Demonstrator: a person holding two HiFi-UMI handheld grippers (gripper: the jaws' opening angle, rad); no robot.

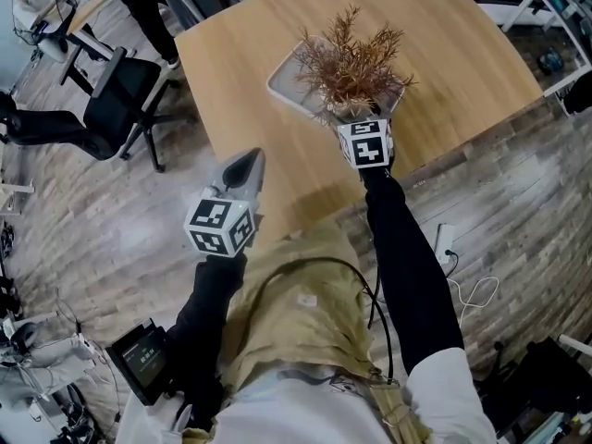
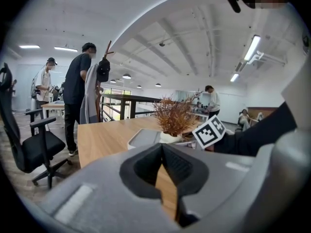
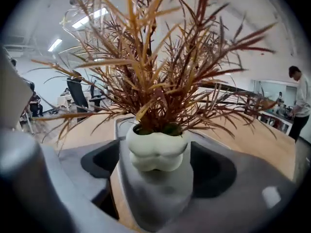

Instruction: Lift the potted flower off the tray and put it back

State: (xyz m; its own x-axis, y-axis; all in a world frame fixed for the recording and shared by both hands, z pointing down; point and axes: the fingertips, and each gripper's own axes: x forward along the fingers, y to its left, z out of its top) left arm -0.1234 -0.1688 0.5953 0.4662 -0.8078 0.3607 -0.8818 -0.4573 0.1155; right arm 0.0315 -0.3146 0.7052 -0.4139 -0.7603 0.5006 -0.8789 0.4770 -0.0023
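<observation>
The potted flower (image 3: 156, 144) is standing upright on the tray (image 1: 282, 80) at the head view's upper centre, sitting untouched between the widely spread jaws of the right gripper (image 3: 158, 168). The left gripper (image 2: 163, 148), jaws pressed together, is hanging farther off at lower left.

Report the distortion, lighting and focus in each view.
Head view: even light, sharp, the light wooden table only mildly bent. Left gripper view: heavy fisheye, black corners, ceiling strip lights blown out. Right gripper view: fisheye; the lumpy white pot is fairly sharp, the red-brown leaves nearest the lens soft.
</observation>
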